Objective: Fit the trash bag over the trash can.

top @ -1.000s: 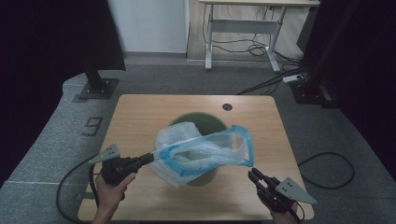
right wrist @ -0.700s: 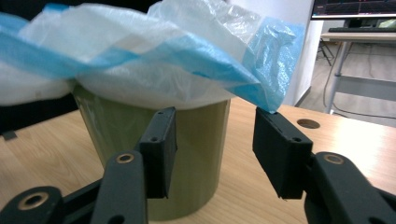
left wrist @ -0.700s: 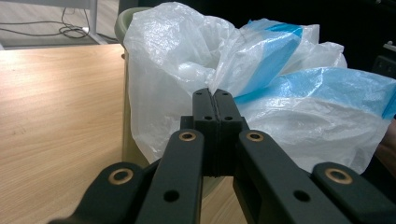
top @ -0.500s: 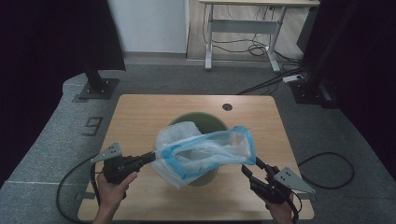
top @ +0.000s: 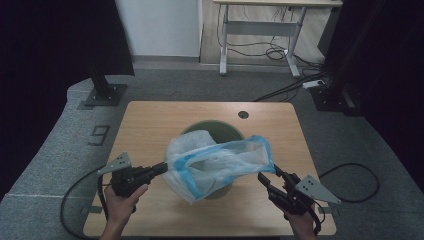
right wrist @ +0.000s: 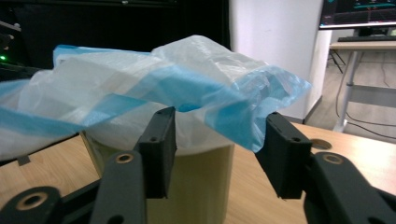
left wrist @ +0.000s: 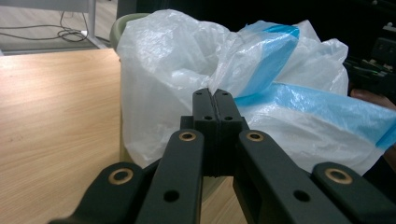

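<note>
A pale green bin [top: 212, 128] stands in the middle of the wooden table [top: 150, 120]. A clear plastic bag [top: 215, 162] with a blue band is draped over it, loose and stretched sideways. My left gripper [top: 162, 168] is shut on the bag's left edge; in the left gripper view the jaws [left wrist: 213, 95] meet on the film [left wrist: 163, 60]. My right gripper [top: 269, 175] is at the bag's right corner. In the right gripper view [right wrist: 217, 130] that blue corner [right wrist: 243, 116] hangs between the spread jaws, which have just been closing a little, untouched by either pad.
A round cable hole [top: 243, 114] sits near the table's far edge. Black stand bases [top: 105, 95] and a desk frame [top: 260, 30] with floor cables lie beyond the table. A cable loops on the floor at the right [top: 355, 182].
The right gripper has risen and come up to the bag's right corner, with its jaws wider than a second ago. The left gripper and its hold on the bag are unchanged.
</note>
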A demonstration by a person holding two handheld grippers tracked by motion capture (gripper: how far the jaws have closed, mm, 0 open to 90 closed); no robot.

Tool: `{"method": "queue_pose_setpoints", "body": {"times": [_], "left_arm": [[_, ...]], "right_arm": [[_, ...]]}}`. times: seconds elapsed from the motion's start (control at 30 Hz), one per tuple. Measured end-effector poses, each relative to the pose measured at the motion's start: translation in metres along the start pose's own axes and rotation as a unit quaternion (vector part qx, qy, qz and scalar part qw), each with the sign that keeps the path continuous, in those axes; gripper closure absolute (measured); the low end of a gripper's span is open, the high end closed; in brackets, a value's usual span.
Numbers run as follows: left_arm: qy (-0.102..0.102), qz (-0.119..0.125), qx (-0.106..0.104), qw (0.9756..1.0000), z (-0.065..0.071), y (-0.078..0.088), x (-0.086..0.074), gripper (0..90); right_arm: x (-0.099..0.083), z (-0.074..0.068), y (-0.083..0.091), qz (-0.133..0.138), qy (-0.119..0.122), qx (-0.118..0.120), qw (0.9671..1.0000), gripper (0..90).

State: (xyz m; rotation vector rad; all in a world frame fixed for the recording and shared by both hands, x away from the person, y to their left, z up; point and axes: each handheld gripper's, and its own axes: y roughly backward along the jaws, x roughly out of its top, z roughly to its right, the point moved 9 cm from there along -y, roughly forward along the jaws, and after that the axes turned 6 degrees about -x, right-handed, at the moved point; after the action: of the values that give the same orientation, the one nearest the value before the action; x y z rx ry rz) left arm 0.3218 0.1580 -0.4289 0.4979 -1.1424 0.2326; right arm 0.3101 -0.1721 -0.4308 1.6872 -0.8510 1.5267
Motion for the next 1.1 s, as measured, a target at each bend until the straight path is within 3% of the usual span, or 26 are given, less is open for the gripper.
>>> {"method": "queue_pose_setpoints", "body": {"times": [0.27, 0.47, 0.67, 0.87, 1.1], "left_arm": [[-0.002, 0.003, -0.004, 1.0, 0.002, 0.0, 0.004, 89.7], [-0.002, 0.005, -0.007, 1.0, 0.003, 0.001, 0.003, 89.7], [-0.002, 0.006, -0.007, 1.0, 0.003, 0.001, 0.003, 89.7], [0.0, 0.006, -0.009, 0.9999, 0.003, -0.001, 0.003, 89.7], [-0.002, 0.007, -0.01, 0.9999, 0.004, -0.002, 0.004, 89.7]], "right_arm": [[0.021, -0.005, -0.021, 0.011, 0.004, 0.01, 0.9999, 54.8], [0.009, -0.028, -0.028, -0.012, 0.031, 0.03, 0.999, 52.4], [-0.003, -0.029, -0.036, -0.037, 0.021, 0.018, 0.9989, 44.1], [-0.001, -0.043, -0.045, -0.048, 0.02, 0.043, 0.9977, 40.5], [0.01, -0.056, -0.043, -0.039, 0.004, 0.058, 0.9976, 39.9]]}}
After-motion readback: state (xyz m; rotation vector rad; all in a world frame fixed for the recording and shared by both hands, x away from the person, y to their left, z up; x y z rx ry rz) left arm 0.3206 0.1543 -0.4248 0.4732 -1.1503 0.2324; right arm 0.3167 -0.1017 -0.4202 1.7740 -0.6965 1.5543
